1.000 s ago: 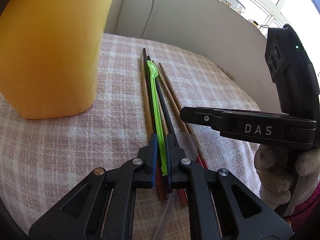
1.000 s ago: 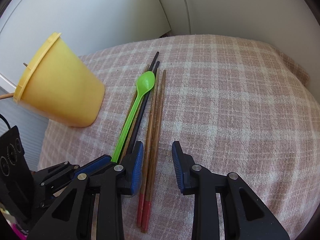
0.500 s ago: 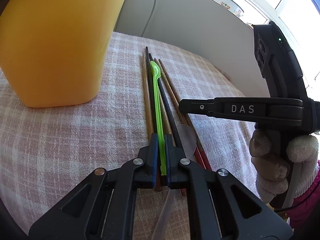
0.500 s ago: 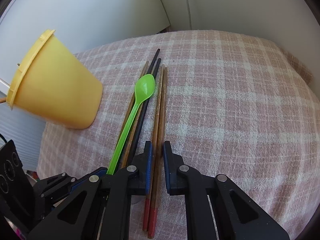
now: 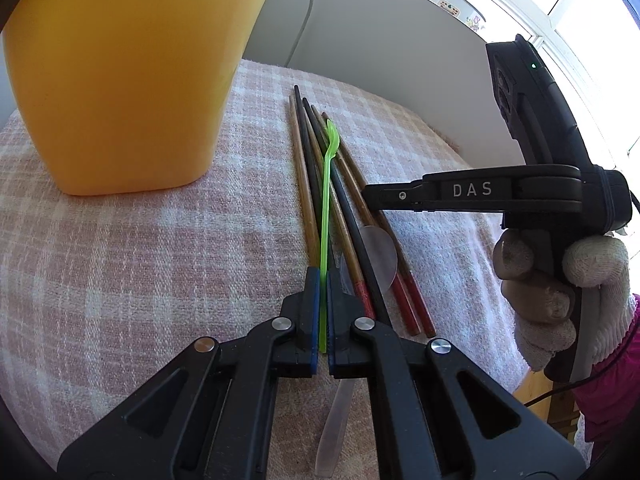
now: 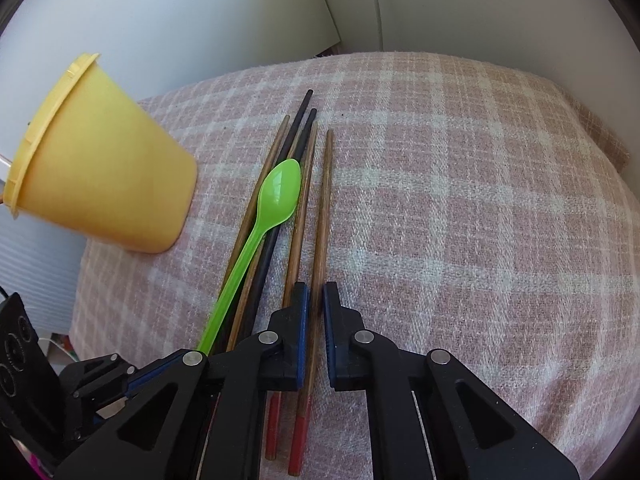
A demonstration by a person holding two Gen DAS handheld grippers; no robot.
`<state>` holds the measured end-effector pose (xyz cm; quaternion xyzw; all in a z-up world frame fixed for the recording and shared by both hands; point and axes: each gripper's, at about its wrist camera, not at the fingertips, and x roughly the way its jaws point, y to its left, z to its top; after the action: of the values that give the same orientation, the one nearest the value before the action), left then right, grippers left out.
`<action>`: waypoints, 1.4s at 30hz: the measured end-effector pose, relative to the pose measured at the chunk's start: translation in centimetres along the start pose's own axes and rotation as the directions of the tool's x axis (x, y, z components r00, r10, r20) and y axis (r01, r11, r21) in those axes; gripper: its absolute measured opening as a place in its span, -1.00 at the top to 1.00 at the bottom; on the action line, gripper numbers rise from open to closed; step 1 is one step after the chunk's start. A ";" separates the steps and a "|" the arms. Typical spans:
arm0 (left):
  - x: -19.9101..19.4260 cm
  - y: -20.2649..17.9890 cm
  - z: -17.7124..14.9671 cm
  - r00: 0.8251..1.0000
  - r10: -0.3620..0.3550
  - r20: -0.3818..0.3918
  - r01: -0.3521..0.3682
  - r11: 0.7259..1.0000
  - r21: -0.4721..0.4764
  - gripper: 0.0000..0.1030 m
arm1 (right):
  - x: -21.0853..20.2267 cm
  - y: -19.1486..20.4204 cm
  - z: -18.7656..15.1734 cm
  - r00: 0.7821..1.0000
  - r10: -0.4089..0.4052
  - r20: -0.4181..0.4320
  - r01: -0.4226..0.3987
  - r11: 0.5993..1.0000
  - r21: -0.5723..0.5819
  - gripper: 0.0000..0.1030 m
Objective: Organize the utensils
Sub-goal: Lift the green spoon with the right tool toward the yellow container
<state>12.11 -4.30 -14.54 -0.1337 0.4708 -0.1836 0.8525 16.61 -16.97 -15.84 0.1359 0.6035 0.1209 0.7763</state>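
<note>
Checked cloth (image 6: 460,208) bears six chopsticks (image 6: 320,216), two spoons (image 6: 276,200).

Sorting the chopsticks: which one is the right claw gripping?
The outermost red-tipped wooden chopstick, lying apart from the bundle, on the side away from the green spoon.

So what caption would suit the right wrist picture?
Right gripper clamps a red-tipped wooden chopstick on the checked cloth, beside a green spoon and yellow cup.

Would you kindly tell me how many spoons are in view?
2. The green spoon lies atop the chopsticks, handle gripped in the left claw; a clear spoon lies partly under them beside that claw. More may hide inside the yellow cup.
</note>
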 end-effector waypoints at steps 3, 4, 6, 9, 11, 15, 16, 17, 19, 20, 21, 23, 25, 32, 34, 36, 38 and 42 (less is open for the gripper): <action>-0.8 0.1 -0.8 1.000 0.001 -0.015 -0.001 1.000 0.015 1.00 | 0.3 0.6 -0.4 1.000 0.002 0.007 -0.002 1.000 0.005 0.88; -1.1 0.1 -1.1 1.000 0.009 -0.024 -0.009 1.000 0.028 1.00 | 0.2 0.6 -0.6 1.000 0.005 0.008 -0.005 1.000 0.009 0.89; -1.7 0.5 -1.6 0.999 0.021 -0.050 -0.018 0.998 0.052 1.00 | -0.1 0.4 -1.2 1.000 0.005 0.011 -0.005 1.000 0.006 0.89; -2.2 0.7 -1.9 0.995 0.032 -0.096 -0.023 0.996 0.087 0.94 | -0.4 0.2 -1.9 1.000 -0.001 0.009 0.001 1.000 -0.009 0.89; -2.5 0.8 -1.8 0.992 0.058 -0.110 -0.046 0.993 0.109 0.88 | -0.4 -0.1 -2.2 1.000 -0.002 0.007 0.002 1.000 -0.011 0.89; -2.2 0.3 -0.8 0.990 0.095 -0.103 -0.079 0.986 0.147 0.80 | -0.6 -0.2 -2.4 1.000 -0.004 0.002 0.004 1.000 -0.010 0.89; -1.9 0.3 -0.5 0.989 0.102 -0.105 -0.085 0.984 0.154 0.80 | -0.7 -0.1 -2.6 1.000 -0.006 0.001 0.006 1.000 -0.012 0.89; -1.7 0.2 -0.2 0.988 0.114 -0.105 -0.096 0.982 0.164 0.80 | -0.7 0.1 -2.4 1.000 -0.009 -0.002 0.009 1.000 -0.015 0.89; -1.2 0.0 0.4 0.986 0.139 -0.097 -0.120 0.976 0.181 0.80 | -0.7 0.3 -2.3 1.000 -0.013 -0.006 0.013 1.000 -0.018 0.89; -1.0 0.0 0.8 0.984 0.146 -0.098 -0.126 0.975 0.185 0.80 | -0.7 0.4 -2.1 1.000 -0.015 -0.009 0.015 1.000 -0.021 0.89; -0.7 -0.1 1.3 0.983 0.152 -0.100 -0.131 0.973 0.191 0.80 | -0.4 0.6 -1.7 1.000 -0.019 -0.013 0.018 1.000 -0.025 0.89; -0.4 -0.1 1.8 0.981 0.163 -0.102 -0.139 0.968 0.208 0.80 | -0.1 0.7 -1.4 0.999 -0.021 -0.027 0.020 0.999 -0.032 0.89; -0.2 -0.2 2.0 0.981 0.166 -0.099 -0.141 0.964 0.225 0.80 | 0.0 0.8 -0.9 0.999 -0.019 -0.047 0.017 0.999 -0.039 0.89; -1.1 -0.7 1.3 0.984 0.156 -0.080 -0.133 0.962 0.240 0.91 | 0.7 0.9 1.1 0.997 -0.013 -0.071 0.010 0.999 -0.048 0.89; -1.5 -0.6 0.7 0.989 0.129 -0.078 -0.111 0.972 0.207 0.91 | 0.5 0.9 1.1 0.998 -0.011 -0.055 0.009 0.999 -0.045 0.89; -2.3 -0.1 0.4 0.992 0.105 -0.069 -0.091 0.979 0.185 0.91 | 0.1 0.4 1.0 0.999 0.012 -0.039 -0.013 1.000 -0.026 0.90; -3.2 0.3 0.2 0.995 0.078 -0.057 -0.068 0.984 0.162 0.91 | -0.4 0.2 0.6 1.000 0.021 -0.016 -0.021 1.000 -0.010 0.90; -5.6 0.0 -0.5 1.000 0.004 -0.022 -0.001 0.991 0.135 0.91 | -2.3 -0.5 -0.6 0.998 0.053 0.039 -0.054 0.998 0.016 0.90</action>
<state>8.99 -1.85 -10.59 -0.0730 0.4670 -0.2154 0.8545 15.53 -18.23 -14.10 0.1609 0.5855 0.1339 0.7831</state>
